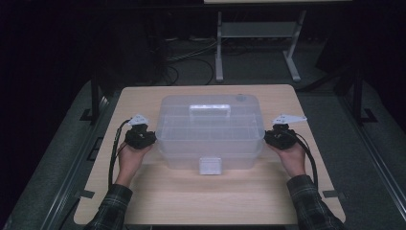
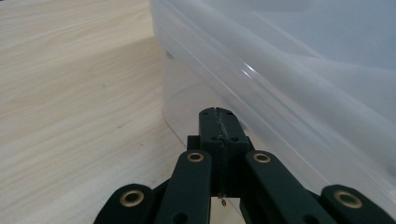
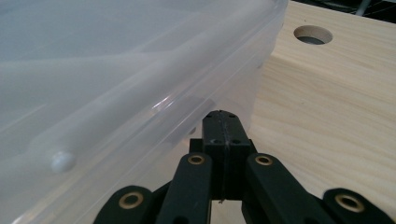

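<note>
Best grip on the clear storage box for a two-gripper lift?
Probably the two short ends of the clear storage box, under the lid's overhanging rim, one gripper from each side. The left gripper and right gripper sit there with jaws shut. The box looks too wide for one gripper. The top handle suits a single grip from above.

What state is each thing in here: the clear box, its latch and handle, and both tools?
Clear plastic box: upright on the table, lid on.
Front latch: down against the front wall.
Lid handle: folded flat on the lid.
Left tool: jaws shut, empty, tip at the box's left side.
Right tool: jaws shut, empty, tip at the box's right side.
</note>
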